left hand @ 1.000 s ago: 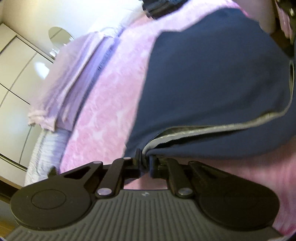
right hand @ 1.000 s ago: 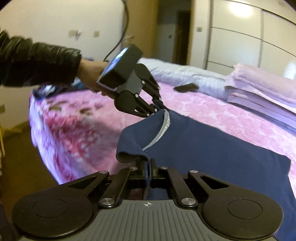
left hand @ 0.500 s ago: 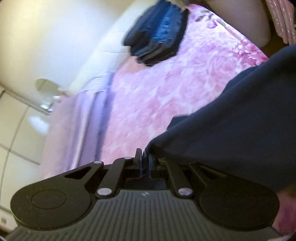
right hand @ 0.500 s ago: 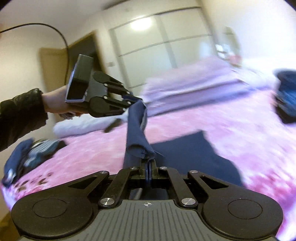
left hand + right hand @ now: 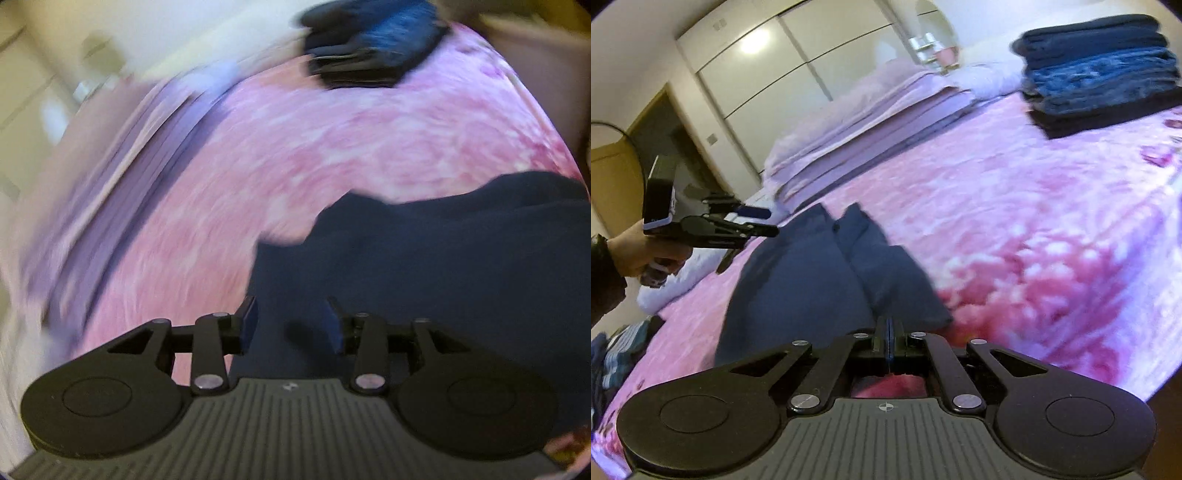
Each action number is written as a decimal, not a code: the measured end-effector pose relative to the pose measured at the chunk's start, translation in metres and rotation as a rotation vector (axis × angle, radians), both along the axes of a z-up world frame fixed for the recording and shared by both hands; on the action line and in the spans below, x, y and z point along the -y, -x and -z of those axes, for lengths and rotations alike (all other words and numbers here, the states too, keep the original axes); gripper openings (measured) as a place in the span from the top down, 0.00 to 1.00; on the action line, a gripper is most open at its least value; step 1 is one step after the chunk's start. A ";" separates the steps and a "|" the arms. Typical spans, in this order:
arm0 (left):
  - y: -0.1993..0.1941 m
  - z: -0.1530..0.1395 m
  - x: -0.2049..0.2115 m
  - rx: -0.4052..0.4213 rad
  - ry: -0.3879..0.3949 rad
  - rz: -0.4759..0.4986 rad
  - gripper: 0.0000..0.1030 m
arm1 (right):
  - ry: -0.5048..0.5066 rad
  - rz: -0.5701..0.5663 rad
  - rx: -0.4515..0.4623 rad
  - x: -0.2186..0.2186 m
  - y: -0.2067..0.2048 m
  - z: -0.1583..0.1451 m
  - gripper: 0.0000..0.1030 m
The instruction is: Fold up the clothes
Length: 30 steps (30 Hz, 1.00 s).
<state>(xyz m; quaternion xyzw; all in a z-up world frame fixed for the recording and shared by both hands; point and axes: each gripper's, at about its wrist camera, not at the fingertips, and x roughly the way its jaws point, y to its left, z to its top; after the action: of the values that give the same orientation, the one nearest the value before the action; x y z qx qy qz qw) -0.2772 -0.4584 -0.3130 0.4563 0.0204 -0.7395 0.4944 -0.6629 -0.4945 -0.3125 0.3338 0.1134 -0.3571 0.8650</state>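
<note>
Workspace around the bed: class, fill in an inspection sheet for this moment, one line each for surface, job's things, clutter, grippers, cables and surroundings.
Surface: bed with pink floral cover, mostly bare.
Job's things: navy garment lying folded over on the cover; stack of folded dark clothes at the far corner.
Clutter: folded lilac bedding along the far side; striped clothes at the bed's left edge; a small dark object on the white bedding, too small to identify.
Grippers: left gripper open above the navy garment; right gripper shut, whether on the garment's edge cannot be told.
Cables: a black cable arching above the left gripper.
Surroundings: white wardrobe doors, wooden door frame.
</note>
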 end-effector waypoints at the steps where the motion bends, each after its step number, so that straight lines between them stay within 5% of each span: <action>1: -0.015 -0.001 -0.001 -0.042 -0.014 -0.039 0.65 | 0.001 -0.018 0.004 -0.001 -0.007 -0.001 0.98; 3: -0.035 -0.003 0.000 -0.100 -0.037 -0.085 0.65 | 0.002 -0.042 0.012 -0.004 -0.019 -0.001 0.95; 5: -0.050 -0.004 0.008 -0.158 -0.054 -0.118 0.64 | 0.002 -0.053 0.017 -0.004 -0.031 -0.001 0.77; 6: -0.055 -0.005 0.014 -0.189 -0.067 -0.126 0.64 | 0.003 -0.053 0.016 -0.006 -0.034 -0.001 0.44; 7: -0.058 -0.004 0.022 -0.217 -0.080 -0.125 0.64 | 0.007 -0.048 0.016 -0.009 -0.035 0.000 0.26; 18: -0.057 0.026 0.118 -0.464 -0.344 -0.058 0.60 | -0.096 0.059 0.104 -0.012 -0.039 0.016 0.27; 21: -0.057 0.031 0.124 -0.495 -0.369 -0.046 0.68 | -0.125 0.097 0.132 -0.005 -0.039 0.020 0.27; 22: -0.057 0.033 0.125 -0.503 -0.375 -0.042 0.78 | -0.136 0.107 0.140 -0.003 -0.039 0.021 0.29; 23: -0.057 0.034 0.126 -0.511 -0.382 -0.039 0.83 | -0.138 0.114 0.136 -0.001 -0.040 0.022 0.34; 25: -0.057 0.031 0.120 -0.514 -0.355 -0.026 0.88 | -0.150 0.118 0.112 0.001 -0.041 0.021 0.92; 30: -0.066 -0.002 0.096 -0.604 -0.239 0.046 0.91 | -0.089 0.111 0.103 -0.005 -0.033 0.003 0.97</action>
<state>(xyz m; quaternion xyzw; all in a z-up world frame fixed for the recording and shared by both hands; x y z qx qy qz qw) -0.2109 -0.5547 -0.3115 0.2712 0.2425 -0.8450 0.3920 -0.6295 -0.4894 -0.3153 0.3955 0.0659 -0.3815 0.8329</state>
